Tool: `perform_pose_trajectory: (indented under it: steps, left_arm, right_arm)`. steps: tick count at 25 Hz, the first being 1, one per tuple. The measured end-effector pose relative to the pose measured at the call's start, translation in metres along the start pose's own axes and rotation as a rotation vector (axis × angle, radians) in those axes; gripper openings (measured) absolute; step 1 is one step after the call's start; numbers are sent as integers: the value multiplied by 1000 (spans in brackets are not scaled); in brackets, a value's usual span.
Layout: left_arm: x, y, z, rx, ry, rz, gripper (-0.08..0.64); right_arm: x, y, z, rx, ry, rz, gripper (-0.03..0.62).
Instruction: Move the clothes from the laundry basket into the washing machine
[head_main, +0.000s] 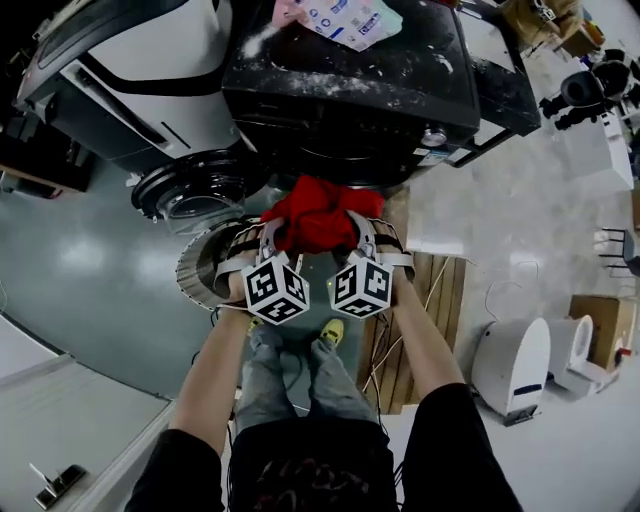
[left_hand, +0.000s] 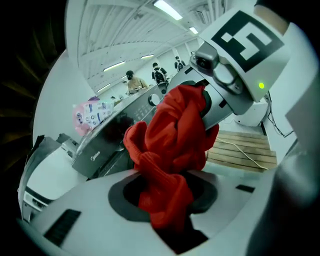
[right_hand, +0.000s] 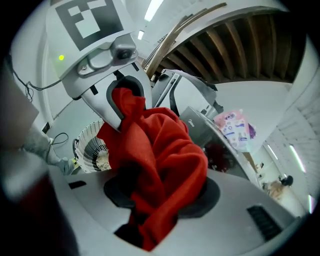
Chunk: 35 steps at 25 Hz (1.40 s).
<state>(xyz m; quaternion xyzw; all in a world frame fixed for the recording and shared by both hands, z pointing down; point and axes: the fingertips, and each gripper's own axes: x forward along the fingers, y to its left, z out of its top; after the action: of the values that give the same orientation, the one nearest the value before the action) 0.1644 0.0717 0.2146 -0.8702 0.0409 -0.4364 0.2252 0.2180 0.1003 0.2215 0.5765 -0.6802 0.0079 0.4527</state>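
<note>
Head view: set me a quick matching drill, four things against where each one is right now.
Things:
1. red garment
2. laundry basket
3. printed pouch
4. wooden pallet

Places:
A. on top of the washing machine
B. on the floor, under the left gripper in this view
C. held by both the left gripper and the right gripper
D. on the floor at the person's right

Pairs: 1-C, 2-B, 3-A, 4-D
</note>
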Motion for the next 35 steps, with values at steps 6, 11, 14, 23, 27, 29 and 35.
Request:
perform_pose_trajectory:
  steps: [6, 11, 14, 23, 27, 29, 35]
  left_arm:
    - [7, -16, 64, 74, -31, 0, 135]
    - [9, -22, 98, 104, -63, -21, 135]
    - [9, -20, 103, 112, -71, -30, 135]
    - [7, 9, 89, 135, -102, -42, 137]
    - [3, 19, 79, 161, -114, -49, 137]
    - [3, 25, 76, 165, -117, -54, 137]
    - [14, 34, 76, 173, -121, -67, 137]
  right_arm:
    - [-37, -39, -37, 22, 9, -66, 172]
    - [-60, -61, -56, 59, 38, -109, 172]
    - [-62, -66, -55, 69, 52, -115, 172]
    - [-44, -73, -30, 70, 80, -138, 172]
    - [-37, -72, -17, 63, 95, -145, 172]
    - [-33, -74, -12, 67, 103, -146, 172]
    - [-22, -82, -13, 62, 117, -142, 172]
